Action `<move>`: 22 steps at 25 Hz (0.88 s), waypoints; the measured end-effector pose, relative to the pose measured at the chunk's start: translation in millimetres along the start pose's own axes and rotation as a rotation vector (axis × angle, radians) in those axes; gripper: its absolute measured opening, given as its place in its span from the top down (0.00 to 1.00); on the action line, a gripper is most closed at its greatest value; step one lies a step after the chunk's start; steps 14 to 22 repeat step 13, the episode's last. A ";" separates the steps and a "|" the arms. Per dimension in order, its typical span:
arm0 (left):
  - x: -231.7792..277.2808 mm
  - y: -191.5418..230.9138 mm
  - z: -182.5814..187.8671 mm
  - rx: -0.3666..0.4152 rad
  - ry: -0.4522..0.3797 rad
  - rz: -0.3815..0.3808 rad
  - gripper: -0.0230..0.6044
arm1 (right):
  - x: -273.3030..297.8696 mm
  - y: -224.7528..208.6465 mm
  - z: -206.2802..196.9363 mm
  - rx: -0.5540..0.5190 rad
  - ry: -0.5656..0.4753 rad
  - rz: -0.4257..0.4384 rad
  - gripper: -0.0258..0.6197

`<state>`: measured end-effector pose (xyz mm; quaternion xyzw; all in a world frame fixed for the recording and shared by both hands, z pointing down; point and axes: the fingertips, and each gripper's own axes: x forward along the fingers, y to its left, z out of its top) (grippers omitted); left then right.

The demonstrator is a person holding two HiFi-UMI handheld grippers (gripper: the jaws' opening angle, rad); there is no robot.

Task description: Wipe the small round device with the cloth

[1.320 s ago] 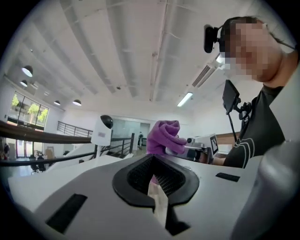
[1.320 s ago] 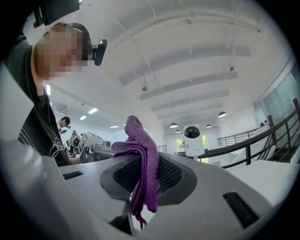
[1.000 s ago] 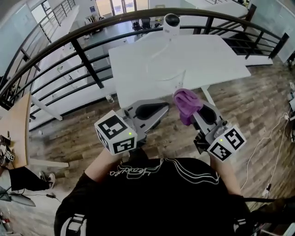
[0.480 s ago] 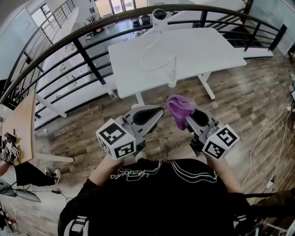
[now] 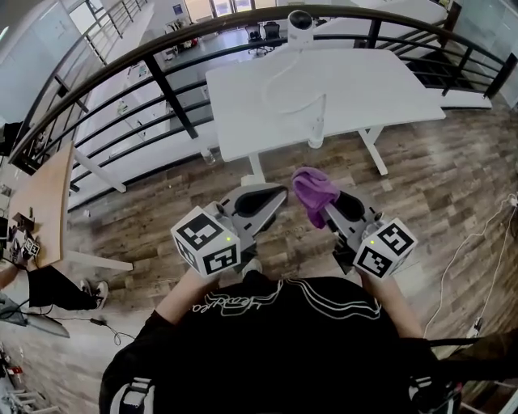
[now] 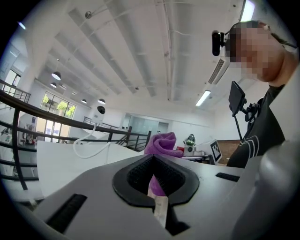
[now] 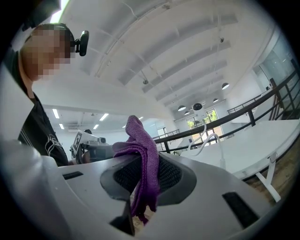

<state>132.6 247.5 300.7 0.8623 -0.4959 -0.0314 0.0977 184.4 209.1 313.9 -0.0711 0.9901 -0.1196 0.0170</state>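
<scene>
— Firstly, the left gripper point(image 5: 273, 198)?
— Jaws closed together with nothing between them. It is held level over the wood floor point(image 5: 162, 202), short of the white table point(image 5: 372, 89).
— The small round camera point(image 5: 300, 20)?
— Upright at the table's far edge, well apart from both grippers.
— The right gripper point(image 5: 328, 218)?
— Jaws clamped on the purple cloth point(image 5: 314, 190), which bunches above them
</scene>
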 end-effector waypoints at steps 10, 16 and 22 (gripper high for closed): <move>-15.0 -18.6 -0.7 0.001 -0.001 0.022 0.95 | -12.9 16.8 3.4 -0.008 -0.002 0.004 0.85; -17.5 -25.9 -4.4 0.002 0.006 0.026 0.95 | -18.7 21.9 3.3 -0.014 -0.005 0.010 0.85; -17.5 -25.9 -4.4 0.002 0.006 0.026 0.95 | -18.7 21.9 3.3 -0.014 -0.005 0.010 0.85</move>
